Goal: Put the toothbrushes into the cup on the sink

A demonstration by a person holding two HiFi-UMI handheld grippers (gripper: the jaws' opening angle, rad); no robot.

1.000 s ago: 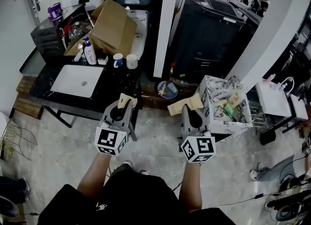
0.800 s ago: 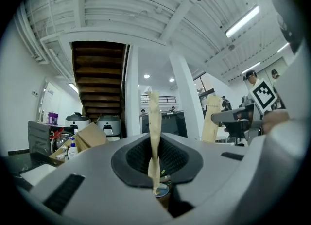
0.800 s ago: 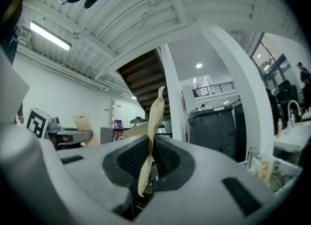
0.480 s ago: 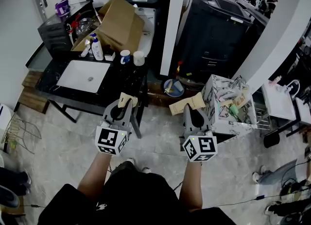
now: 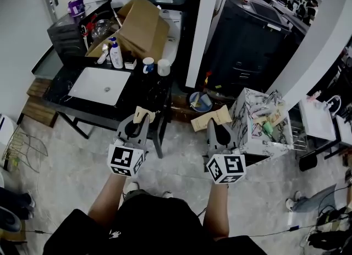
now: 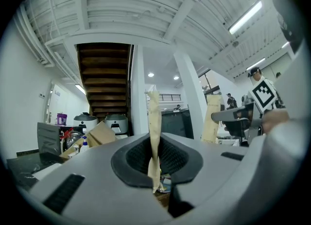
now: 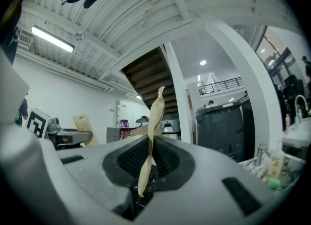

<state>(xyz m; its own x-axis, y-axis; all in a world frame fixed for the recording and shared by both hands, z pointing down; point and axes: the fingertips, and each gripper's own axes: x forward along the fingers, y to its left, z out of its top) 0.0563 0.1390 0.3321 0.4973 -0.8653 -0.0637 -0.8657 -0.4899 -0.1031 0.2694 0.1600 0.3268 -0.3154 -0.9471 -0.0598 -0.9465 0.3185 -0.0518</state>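
Observation:
Both grippers point level, side by side, over the floor in front of the sink counter. My left gripper (image 5: 138, 120) is shut on a tan paper toothbrush packet (image 5: 144, 114), which stands edge-on between the jaws in the left gripper view (image 6: 154, 136). My right gripper (image 5: 215, 127) is shut on a second tan packet (image 5: 212, 118), twisted and upright between the jaws in the right gripper view (image 7: 150, 139). On the black counter (image 5: 137, 91), right of the white basin (image 5: 99, 85), stand a blue-and-white cup (image 5: 148, 64) and a white cup (image 5: 163, 67). They lie well ahead of both grippers.
A cardboard box (image 5: 140, 28) and a pump bottle (image 5: 116, 55) sit at the counter's back. A white pillar (image 5: 201, 25) and a black cabinet (image 5: 250, 36) rise to the right. A marbled box (image 5: 258, 124) and a blue bowl (image 5: 201, 101) are on the floor.
The sink counter and cups have slid right and lower in the head view as I draw closer. Both grippers keep their packets and their places in the frame.

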